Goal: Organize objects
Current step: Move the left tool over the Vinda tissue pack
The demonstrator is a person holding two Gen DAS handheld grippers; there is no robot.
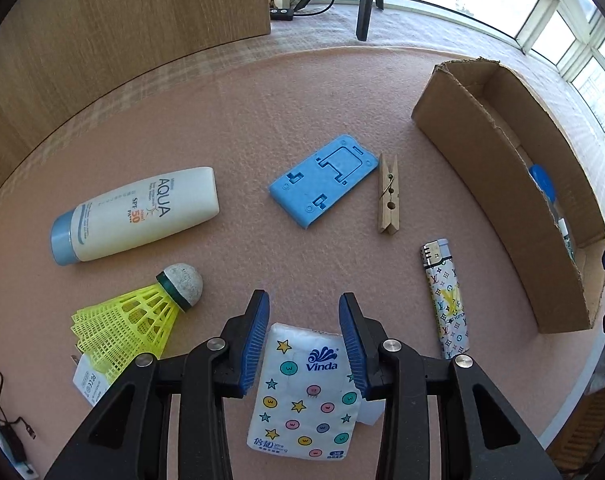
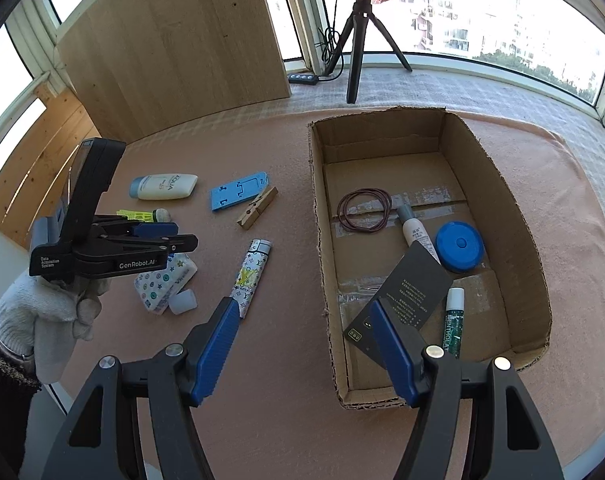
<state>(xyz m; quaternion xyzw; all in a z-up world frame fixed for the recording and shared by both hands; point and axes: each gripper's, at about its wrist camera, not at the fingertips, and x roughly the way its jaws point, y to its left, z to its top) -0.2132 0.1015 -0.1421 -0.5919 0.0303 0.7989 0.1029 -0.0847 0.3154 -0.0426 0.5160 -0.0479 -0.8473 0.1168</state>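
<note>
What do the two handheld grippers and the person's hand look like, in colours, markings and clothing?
Both the left gripper and the right gripper are black, with ribbed blue finger pads and silver pivot bolts. The left gripper's side shows white "GenRobot.AI" and "Data Acquisition System" lettering. The hand holding it wears a white knitted glove above a dark speckled sleeve.

The left gripper [image 1: 304, 340] hides the upper sides of the star-patterned Vinda tissue pack [image 1: 302, 396] and most of a small white label [image 1: 87, 385] under the yellow plastic shuttlecock [image 1: 134, 320]. In the cardboard box [image 1: 498, 184], the near wall hides all but the tops of a blue round case [image 1: 542, 180] and a white tube [image 1: 563, 227]. Print on the black card [image 2: 406, 300] is too small to read.
</note>
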